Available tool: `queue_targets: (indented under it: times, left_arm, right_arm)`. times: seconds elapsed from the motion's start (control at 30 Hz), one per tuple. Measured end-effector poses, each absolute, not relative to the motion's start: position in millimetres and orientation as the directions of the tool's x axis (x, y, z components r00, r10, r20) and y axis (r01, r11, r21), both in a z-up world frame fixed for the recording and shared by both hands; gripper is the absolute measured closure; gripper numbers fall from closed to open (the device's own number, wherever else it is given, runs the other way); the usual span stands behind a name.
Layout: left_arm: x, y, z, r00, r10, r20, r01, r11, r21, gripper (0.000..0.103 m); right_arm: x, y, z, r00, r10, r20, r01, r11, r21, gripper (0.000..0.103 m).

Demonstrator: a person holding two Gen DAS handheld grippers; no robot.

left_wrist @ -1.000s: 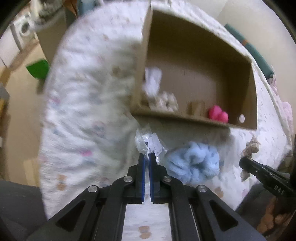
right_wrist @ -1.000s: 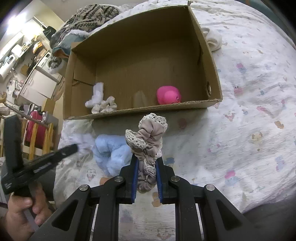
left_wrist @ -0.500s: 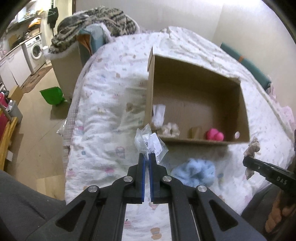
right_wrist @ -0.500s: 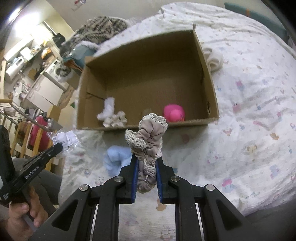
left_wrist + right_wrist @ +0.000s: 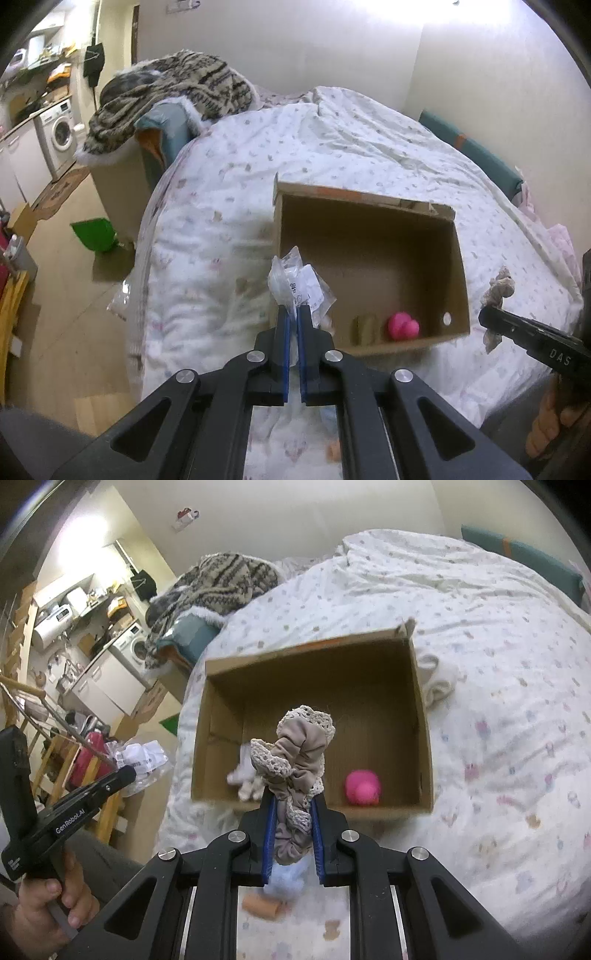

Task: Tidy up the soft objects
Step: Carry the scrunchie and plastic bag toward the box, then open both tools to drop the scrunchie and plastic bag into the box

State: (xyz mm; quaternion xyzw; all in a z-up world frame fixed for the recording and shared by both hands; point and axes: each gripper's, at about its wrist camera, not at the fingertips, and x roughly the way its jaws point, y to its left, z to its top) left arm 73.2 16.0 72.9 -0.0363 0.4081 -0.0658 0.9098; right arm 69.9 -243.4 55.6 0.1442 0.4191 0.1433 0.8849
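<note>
While both grippers clamp loads — left gripper [image 5: 294,314] plastic packet [image 5: 299,284], right gripper [image 5: 293,805] scrunchie [image 5: 295,757] — only the right view shows blue fluff [image 5: 288,880].

My left gripper [image 5: 294,314] is clamped tight — raised, pointing forward. My right gripper [image 5: 293,805] is pinched narrow too — my left hand [image 5: 44,904] wraps its handle.

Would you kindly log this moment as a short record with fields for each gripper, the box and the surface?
left gripper: shut on clear plastic bag
right gripper: shut on taupe lace-trimmed scrunchie
cardboard box: open, on the bed
box contents: pink soft item, white soft items
</note>
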Motion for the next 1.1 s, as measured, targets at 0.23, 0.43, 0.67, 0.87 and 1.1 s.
queue_targets:
  times: [0.23, 0.43, 0.67, 0.87, 1.1]
  left_arm:
    - [108, -7, 70, 0.667, -0.145, -0.731, 0.146, 0.987, -0.063, 0.099]
    - [137, -24, 49, 0.646, -0.133, -0.752, 0.167, 0.985, -0.031, 0.099]
    - [151, -33, 21, 0.629, -0.121, -0.768, 0.166, 0.986, -0.020, 0.099]
    - [157, -32, -2, 0.603, -0.126, -0.787, 0.170, 0.985, -0.027, 0.099]
    - [157, -31, -14, 0.577, -0.118, -0.808, 0.172, 0.985, -0.021, 0.099]
  right_arm:
    - [105, -246, 45, 0.613, 0.344, -0.712, -0.110, 0.929, 0.354, 0.084]
    - [127, -248, 24, 0.595, 0.324, -0.736, -0.089, 0.936, 0.340, 0.084]
    - [135, -250, 3, 0.571, 0.324, -0.754, -0.062, 0.933, 0.354, 0.084]
    - [137, -249, -10, 0.548, 0.324, -0.771, -0.052, 0.933, 0.356, 0.084]
    - [142, -239, -22, 0.503, 0.320, -0.803, -0.062, 0.940, 0.336, 0.084]
